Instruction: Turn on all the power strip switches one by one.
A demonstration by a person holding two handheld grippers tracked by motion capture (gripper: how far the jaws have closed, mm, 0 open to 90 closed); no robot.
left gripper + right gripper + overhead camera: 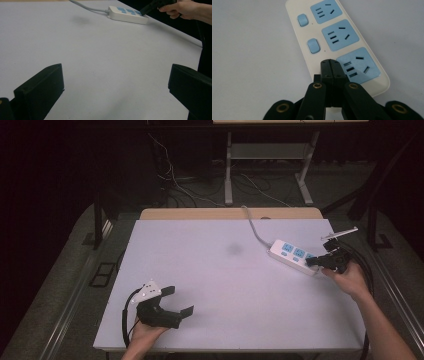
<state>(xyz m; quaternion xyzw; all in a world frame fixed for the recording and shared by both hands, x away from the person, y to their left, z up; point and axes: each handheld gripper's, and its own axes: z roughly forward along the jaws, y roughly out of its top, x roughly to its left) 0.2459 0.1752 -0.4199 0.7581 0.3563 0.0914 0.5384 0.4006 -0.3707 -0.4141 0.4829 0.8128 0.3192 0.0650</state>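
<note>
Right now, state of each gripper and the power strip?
left gripper: open, jaws wide apart, nothing between them
right gripper: shut, tips over the nearest switch spot on the strip
power strip: flat on table, sockets unoccupied, two switches visible

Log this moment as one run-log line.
right claw: shut, tips over third-switch spot on power strip | left claw: open, idle over table near front-left | sockets: no plugs

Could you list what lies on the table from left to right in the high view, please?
Left tongs → faint dark smudge → white power strip → right tongs, tips on the strip's near end.
</note>
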